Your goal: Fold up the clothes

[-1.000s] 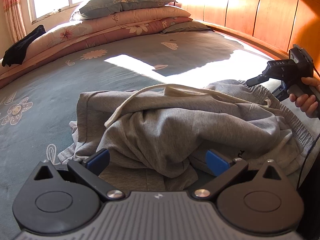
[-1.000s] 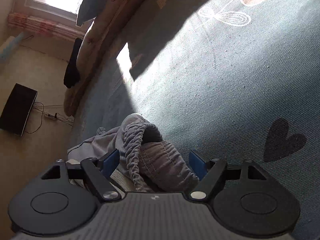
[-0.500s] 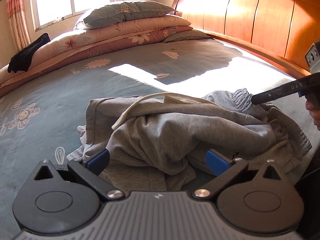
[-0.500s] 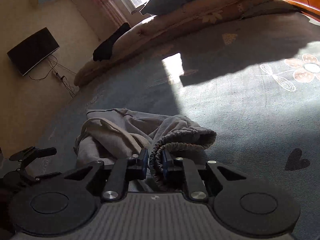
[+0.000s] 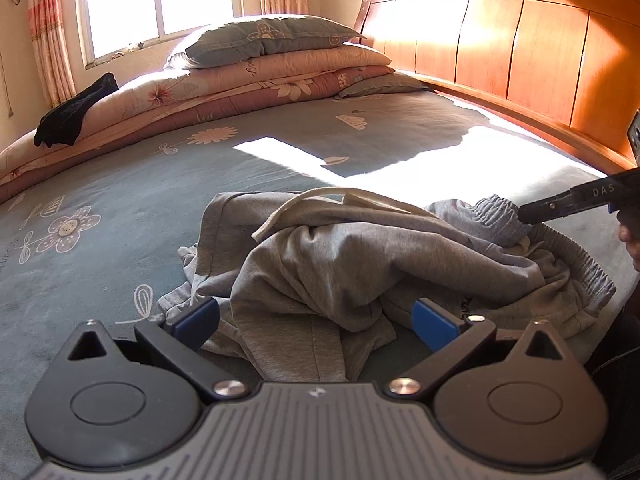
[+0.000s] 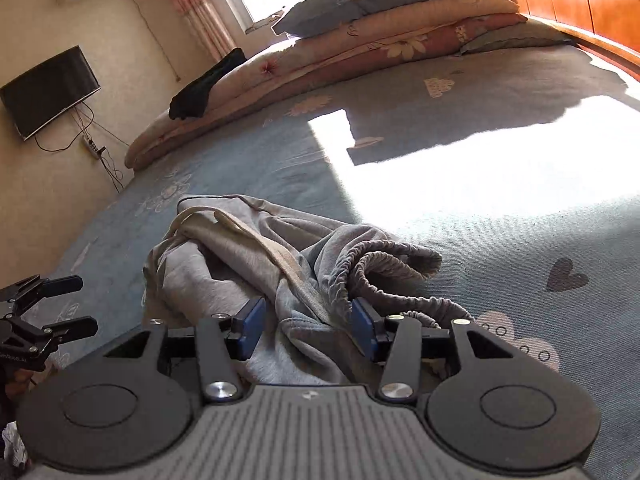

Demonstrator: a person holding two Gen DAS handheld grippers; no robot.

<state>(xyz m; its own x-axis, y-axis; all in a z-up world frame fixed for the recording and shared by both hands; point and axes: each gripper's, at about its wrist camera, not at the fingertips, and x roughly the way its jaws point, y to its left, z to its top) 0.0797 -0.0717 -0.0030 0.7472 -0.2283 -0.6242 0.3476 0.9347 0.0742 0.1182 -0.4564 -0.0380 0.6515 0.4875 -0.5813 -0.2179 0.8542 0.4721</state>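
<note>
Since the crumpled grey cotton sweatpants [image 5: 360, 272], heaped on the blue flowered bed [image 5: 132, 184] well clear of its stacked pillows, look soft and limp, grab the elastic waistband [image 6: 384, 272]: right hand-held gripper [image 6: 308, 326] just reopened half-wide around it, unpinched; left hand-held gripper [image 5: 316, 318] wide, empty.

"DAS" in white on the right gripper [image 5: 532, 216]

bed [image 5: 120, 184] with blue flowered sheet and wooden headboard [image 5: 520, 52]; stacked quilts [image 5: 240, 80] topped by a pillow [image 5: 272, 38]; black garment [image 5: 76, 110] on quilts; wall television [image 6: 50, 90].
</note>
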